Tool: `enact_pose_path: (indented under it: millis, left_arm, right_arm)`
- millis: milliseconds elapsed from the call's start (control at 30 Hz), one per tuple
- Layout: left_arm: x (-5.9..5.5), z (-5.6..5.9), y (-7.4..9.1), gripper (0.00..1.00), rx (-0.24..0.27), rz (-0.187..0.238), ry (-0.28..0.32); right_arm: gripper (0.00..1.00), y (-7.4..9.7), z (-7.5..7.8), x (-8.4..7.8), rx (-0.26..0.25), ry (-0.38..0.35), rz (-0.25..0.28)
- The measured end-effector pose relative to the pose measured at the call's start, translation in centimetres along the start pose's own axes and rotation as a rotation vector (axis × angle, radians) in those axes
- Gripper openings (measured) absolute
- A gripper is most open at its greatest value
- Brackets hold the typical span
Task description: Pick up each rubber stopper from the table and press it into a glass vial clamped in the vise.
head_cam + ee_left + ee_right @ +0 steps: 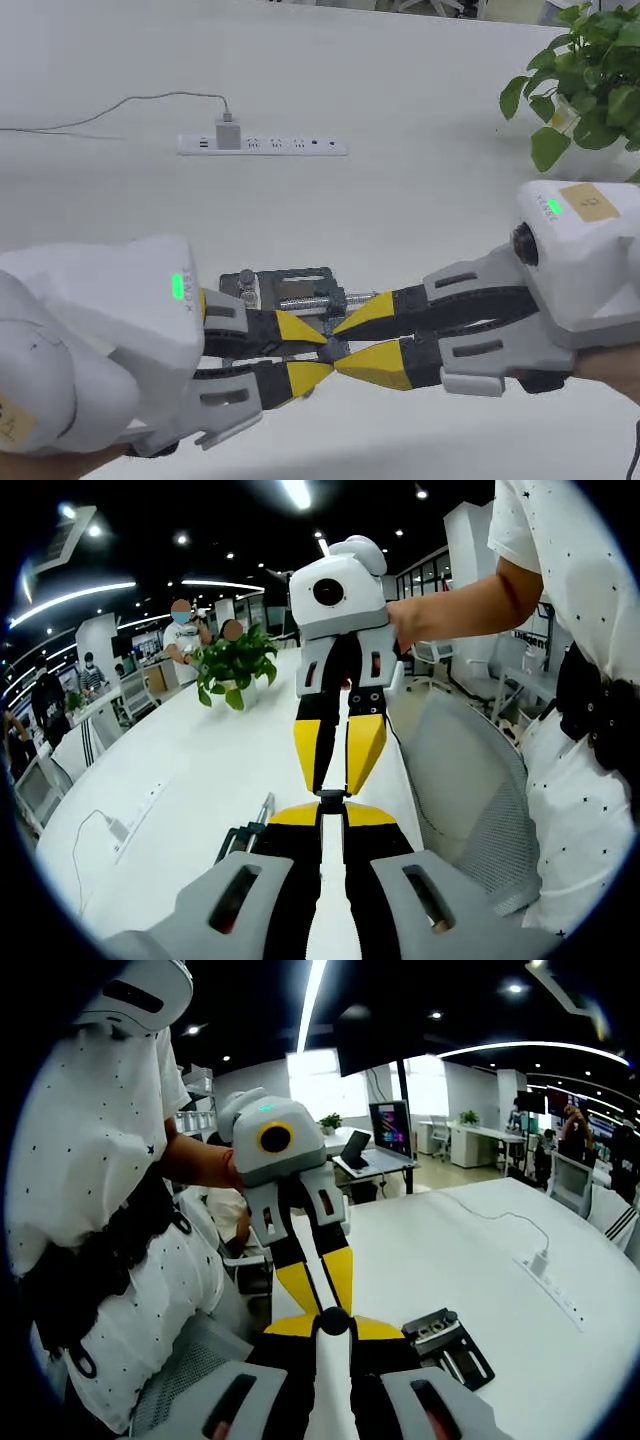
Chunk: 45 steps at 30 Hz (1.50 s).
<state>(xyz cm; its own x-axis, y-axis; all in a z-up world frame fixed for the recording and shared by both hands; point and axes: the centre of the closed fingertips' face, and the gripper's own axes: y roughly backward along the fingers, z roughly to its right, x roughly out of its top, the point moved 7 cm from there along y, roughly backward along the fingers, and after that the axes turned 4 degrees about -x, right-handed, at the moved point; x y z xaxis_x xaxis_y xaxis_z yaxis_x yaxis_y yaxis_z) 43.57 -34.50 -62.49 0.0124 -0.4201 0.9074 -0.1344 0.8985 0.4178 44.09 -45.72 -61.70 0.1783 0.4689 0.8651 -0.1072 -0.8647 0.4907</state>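
Note:
My two grippers meet tip to tip just above the table, in front of the black vise point(290, 285). The left gripper point(322, 353) comes in from the left, the right gripper point(345, 350) from the right. Each has its yellow-tipped jaws drawn together to a point. In the right gripper view a small dark round bit point(333, 1322) sits where the right gripper point(333, 1332) touches the left gripper point(330, 1308); I cannot tell what it is. The left gripper view has the left gripper point(330, 815) against the right gripper point(331, 792). The vise point(445, 1345) lies flat, its screw showing.
A white power strip point(262, 145) with a plugged-in charger and cable lies far back on the white table point(420, 200). A potted plant point(585, 80) stands at the back right. A mesh chair point(480, 770) and the person's body are on the near side.

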Motion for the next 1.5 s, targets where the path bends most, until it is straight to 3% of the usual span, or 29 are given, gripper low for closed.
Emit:
enact_pose_path:
  millis: [533, 1033, 1500]
  left_arm:
    - [-0.2, -0.1, 0.2, 0.04, -0.014, -0.004, 0.004]
    - [-0.5, 0.0, 0.4, 0.03, -0.036, 0.008, -0.006]
    - [-1.0, 0.0, 0.3, 0.04, -0.03, 0.003, -0.016]
  right_arm:
    - [0.05, -0.2, 0.0, 0.0, 0.011, 0.018, -0.012]
    - [0.06, -0.5, -0.1, 0.2, 0.033, -0.02, -0.021]
    - [0.05, -0.9, -0.3, 0.0, 0.021, -0.004, -0.037]
